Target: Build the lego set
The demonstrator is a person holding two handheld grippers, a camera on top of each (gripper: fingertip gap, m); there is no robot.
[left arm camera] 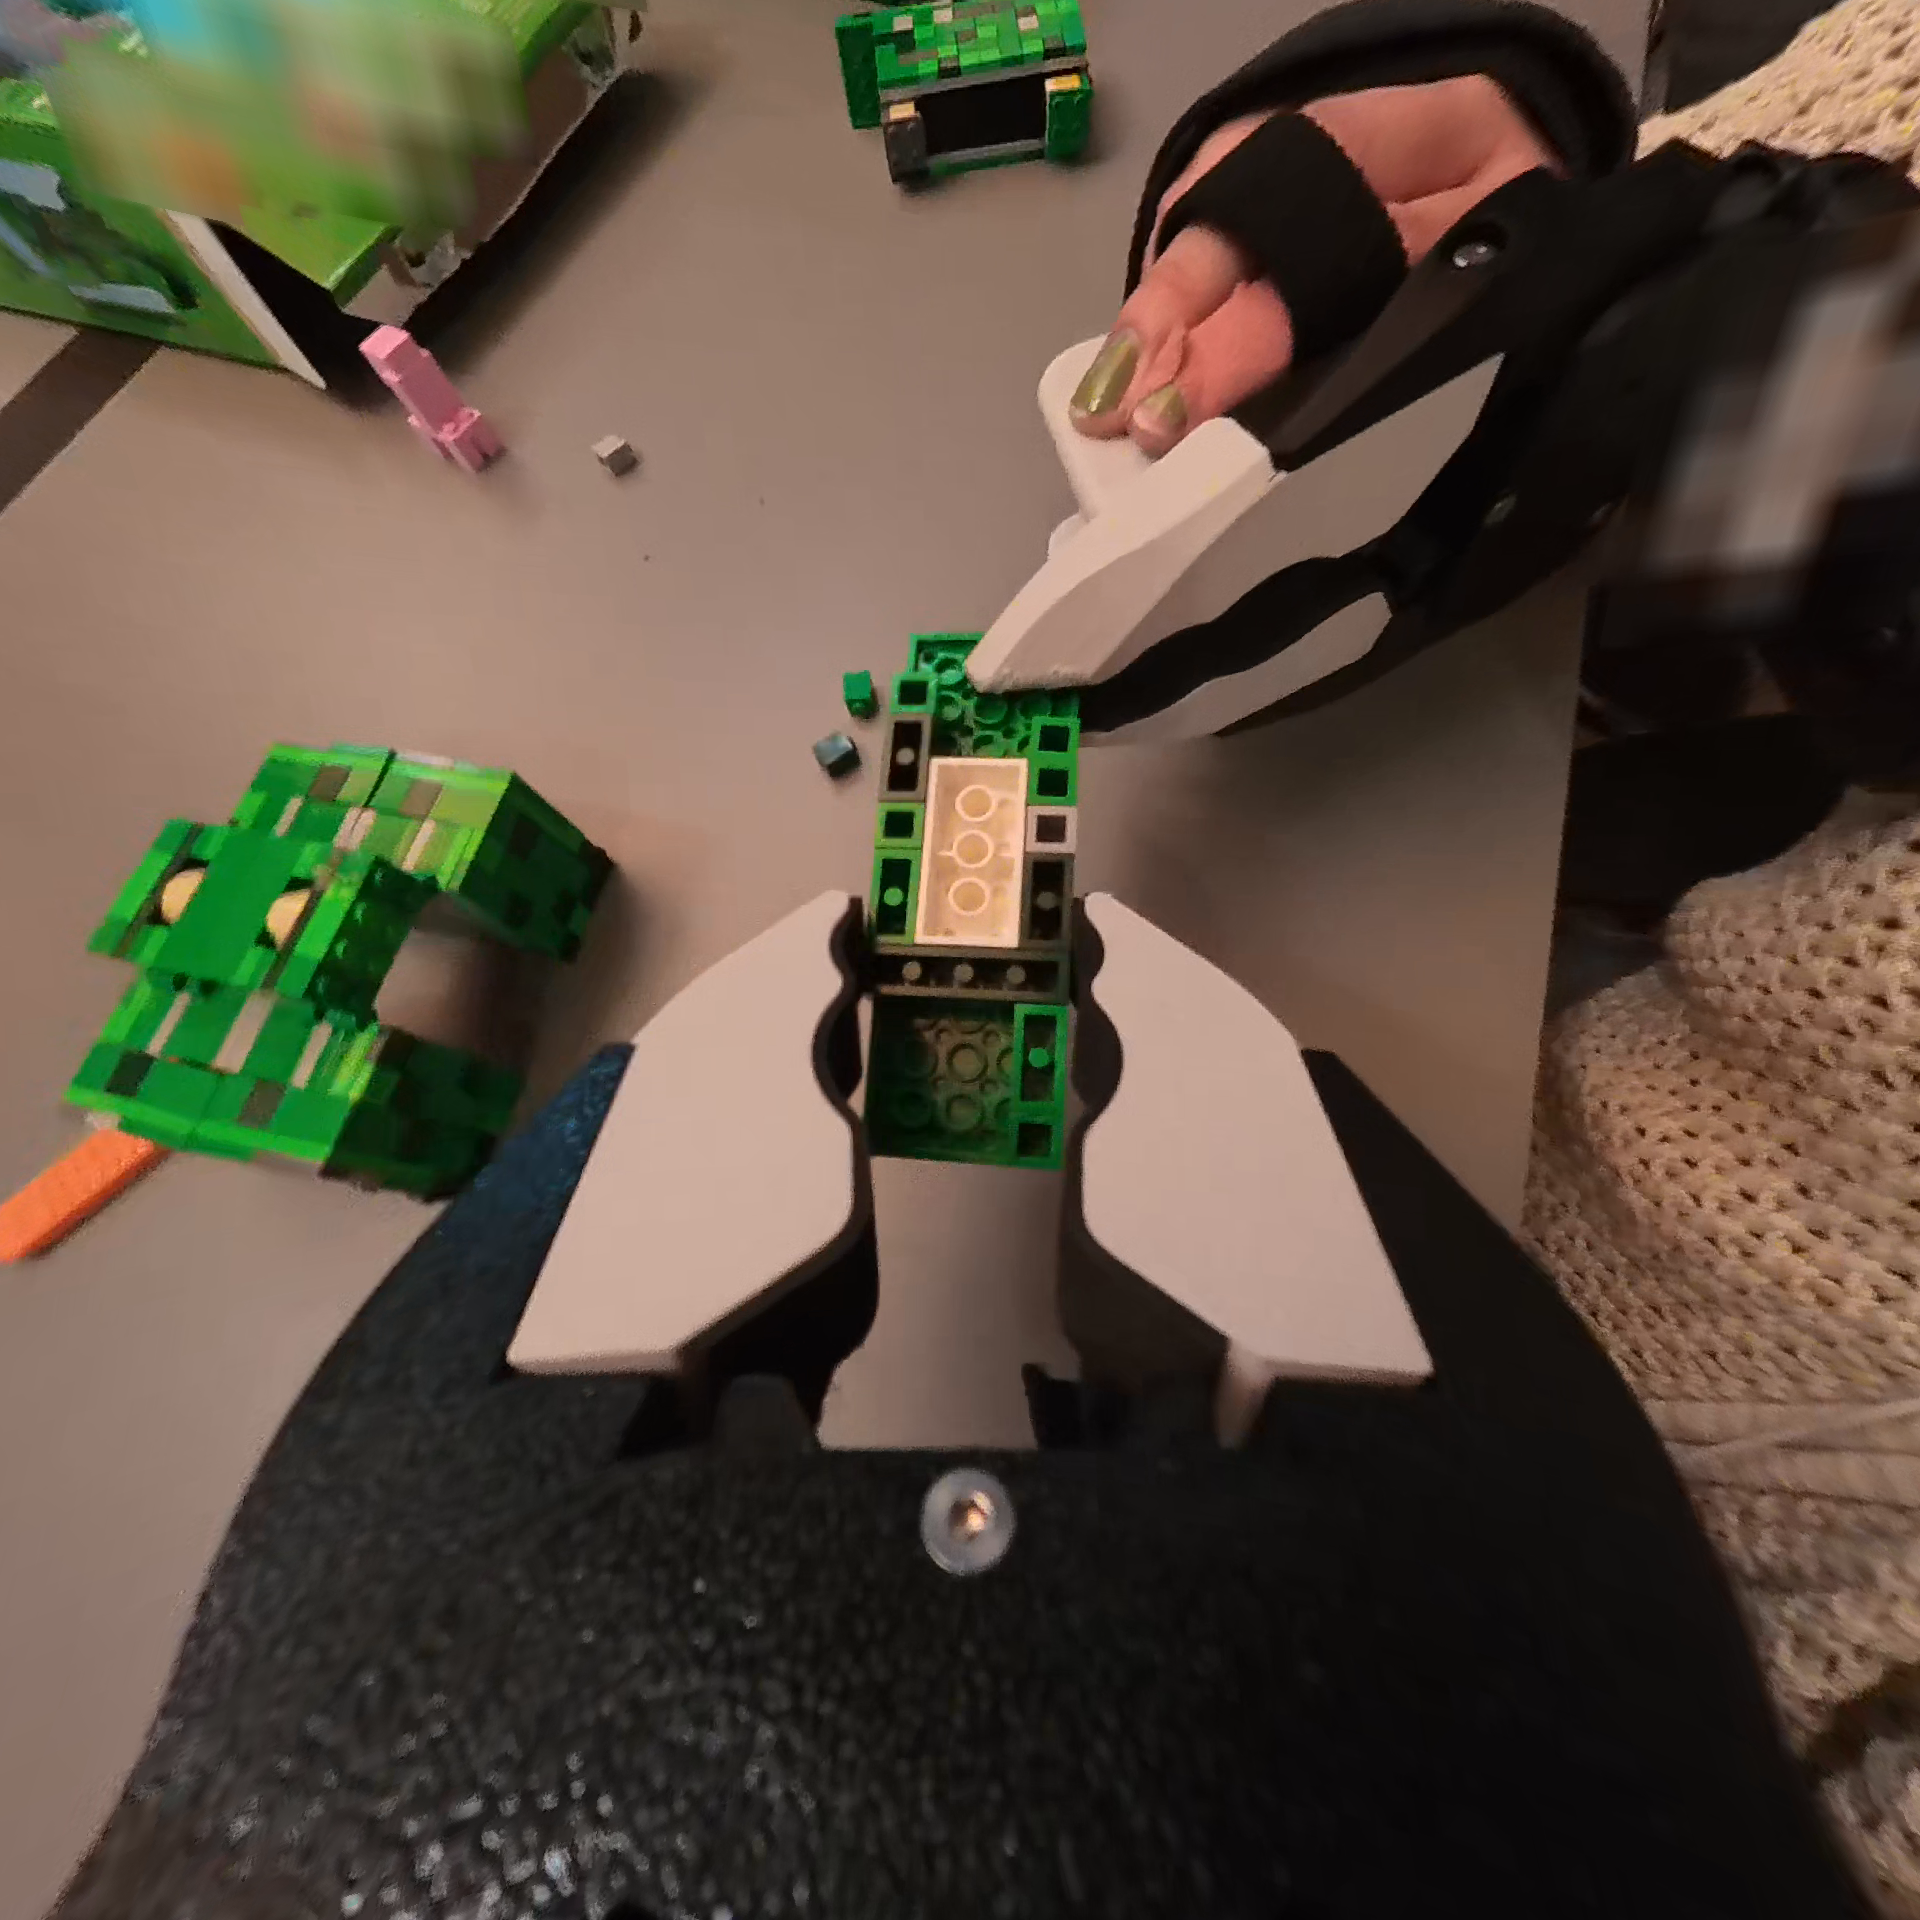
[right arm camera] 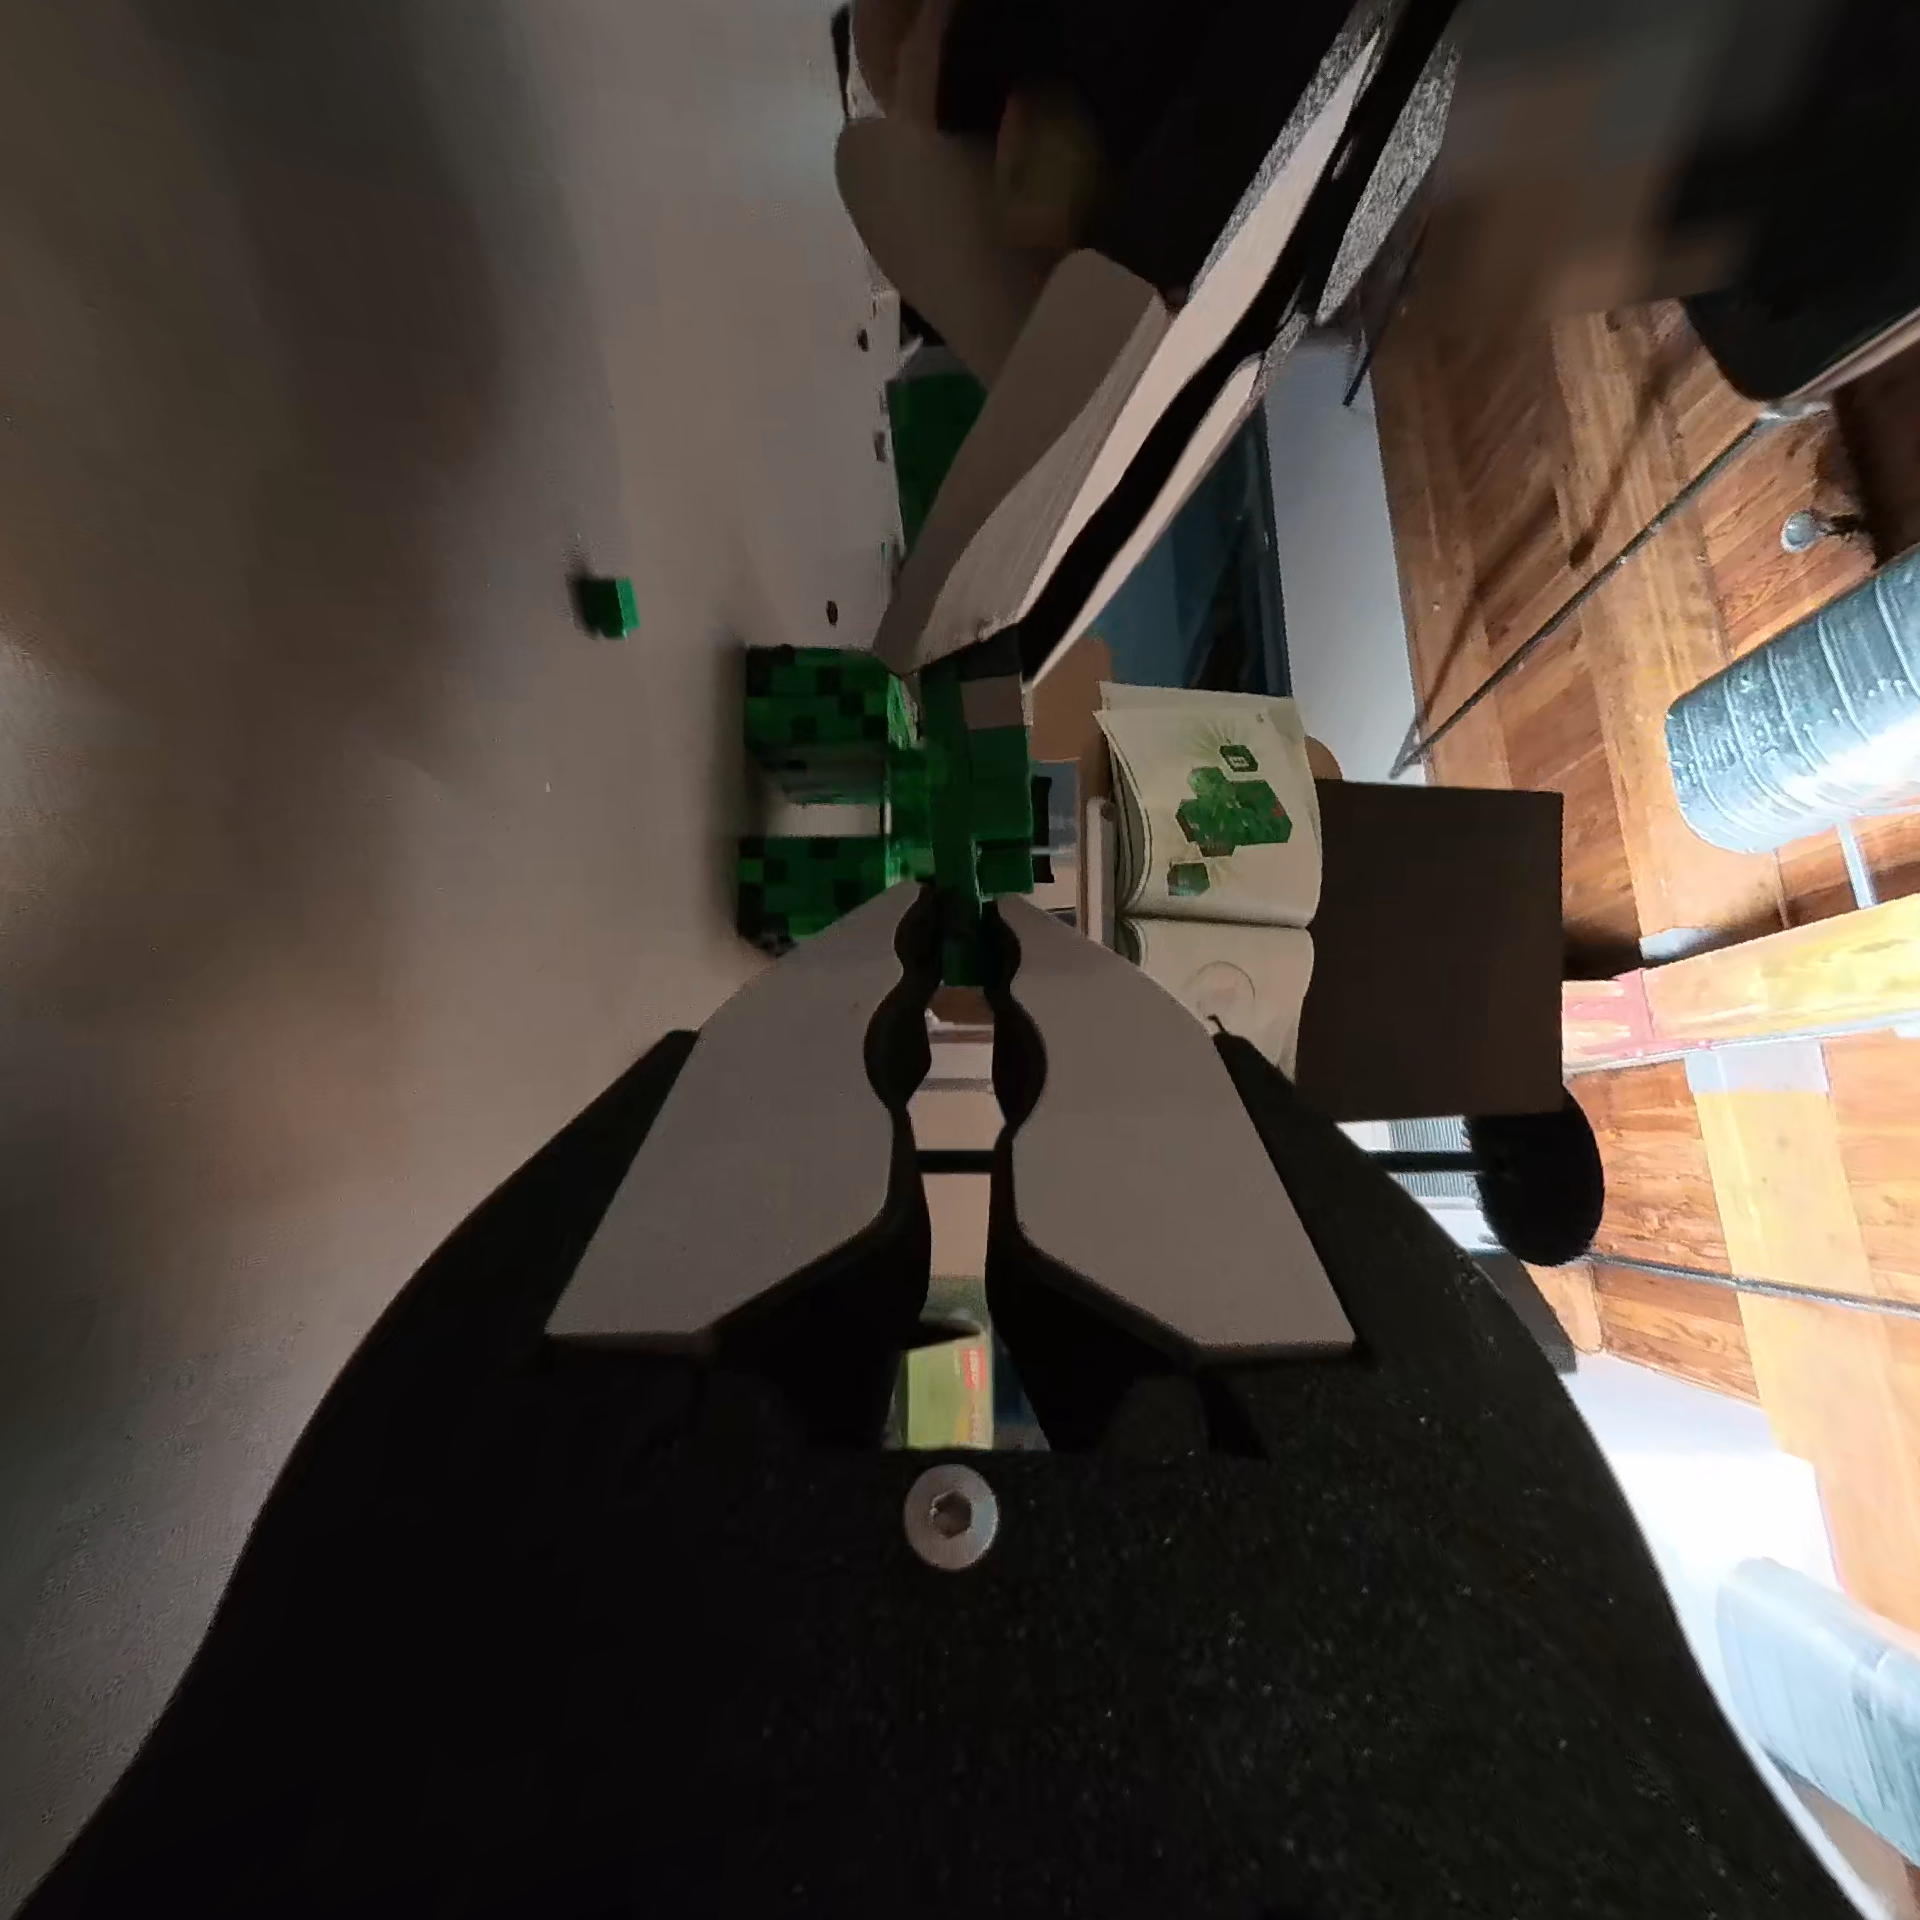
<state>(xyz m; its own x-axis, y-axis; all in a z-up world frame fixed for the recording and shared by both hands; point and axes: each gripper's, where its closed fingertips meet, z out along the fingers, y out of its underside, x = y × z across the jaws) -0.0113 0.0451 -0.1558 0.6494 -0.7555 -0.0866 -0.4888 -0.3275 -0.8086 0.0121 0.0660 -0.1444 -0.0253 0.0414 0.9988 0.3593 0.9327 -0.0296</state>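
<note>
A long green lego panel (left arm camera: 966, 904) with a white brick set in its studless side is held above the grey table (left arm camera: 727, 520). My left gripper (left arm camera: 971, 935) is shut on its near end, one finger on each long edge. My right gripper (left arm camera: 1049, 707) comes in from the upper right and is shut on the panel's far end. In the right wrist view my right gripper (right arm camera: 958, 912) clamps the panel (right arm camera: 997, 800) edge-on, and the left gripper (right arm camera: 966, 665) grips it from above.
A large green build (left arm camera: 312, 966) lies left beside an orange separator (left arm camera: 73, 1195). Small loose pieces (left arm camera: 859, 691) lie next to the panel. A pink figure (left arm camera: 431, 400), a green-and-black build (left arm camera: 966, 83) and a green box (left arm camera: 156, 260) stand farther off. An open booklet (right arm camera: 1205, 800) leans on a cardboard box. Left tips to right tips: about 4 centimeters. It is some 20 centimeters from my left tips to the orange separator (left arm camera: 73, 1195).
</note>
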